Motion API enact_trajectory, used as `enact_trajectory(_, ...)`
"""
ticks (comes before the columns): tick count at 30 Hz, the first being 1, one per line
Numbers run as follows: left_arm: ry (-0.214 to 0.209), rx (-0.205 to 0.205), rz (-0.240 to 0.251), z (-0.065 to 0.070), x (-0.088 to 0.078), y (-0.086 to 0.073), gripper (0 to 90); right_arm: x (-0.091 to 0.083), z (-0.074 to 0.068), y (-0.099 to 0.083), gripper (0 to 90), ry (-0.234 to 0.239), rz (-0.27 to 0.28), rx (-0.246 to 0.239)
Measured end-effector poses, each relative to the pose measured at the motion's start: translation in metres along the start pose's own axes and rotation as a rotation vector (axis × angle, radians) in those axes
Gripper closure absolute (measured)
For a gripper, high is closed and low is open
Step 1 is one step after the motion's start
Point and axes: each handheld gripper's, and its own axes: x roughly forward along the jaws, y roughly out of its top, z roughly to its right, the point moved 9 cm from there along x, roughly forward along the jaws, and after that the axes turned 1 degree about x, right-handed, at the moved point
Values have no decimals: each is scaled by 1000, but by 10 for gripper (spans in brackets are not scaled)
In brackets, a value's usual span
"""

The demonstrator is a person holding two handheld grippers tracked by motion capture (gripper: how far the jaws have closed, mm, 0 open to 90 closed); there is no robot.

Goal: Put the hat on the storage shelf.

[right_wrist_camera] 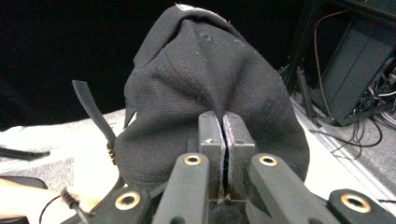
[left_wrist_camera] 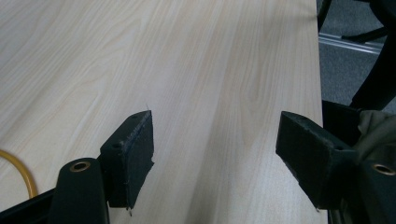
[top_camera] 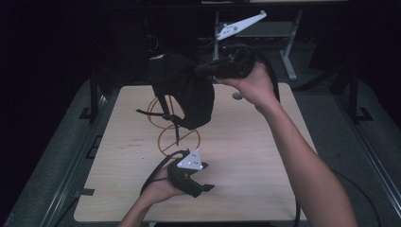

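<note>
Your right gripper point(top_camera: 208, 67) is lifted well above the far half of the wooden table point(top_camera: 265, 156), and its jaws are pinched together on the fabric of a black cap point(top_camera: 187, 90). In the right gripper view the two pads meet with the cap's point(right_wrist_camera: 210, 88) cloth caught between them, the crown bulging up beyond the jaws and a strap point(right_wrist_camera: 93, 112) with a small buckle dangling to one side. From the high view the cap hangs clear of the table, its straps trailing down toward a yellow cord loop point(top_camera: 177, 137) that lies on the tabletop in a figure-eight shape directly beneath it.

Your left gripper point(top_camera: 201, 187) sits low over the near part of the table, on your side of the yellow cord loop, with its grey three-cornered plate point(top_camera: 190, 160) facing up. Its jaws stand wide apart and hold nothing; in the left gripper view point(left_wrist_camera: 215, 154) bare wood grain point(left_wrist_camera: 196, 70) runs between them, and a short arc of the yellow cord point(left_wrist_camera: 21, 172) shows beside the left-hand jaw.
</note>
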Motion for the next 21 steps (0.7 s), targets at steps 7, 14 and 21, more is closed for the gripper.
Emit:
enact_trajectory(7, -3, 17, -2, -1, -1, -1, 276, 43, -1, 10, 879, 13, -89, -6)
enact_trajectory(14, -5, 12, 5, 0, 0, 0, 276, 74, 0, 13, 878, 29, -130, 7)
enact_trajectory(21, -9, 16, 2, 0, 2, -1, 276, 100, 1, 11, 876, 71, -134, 43)
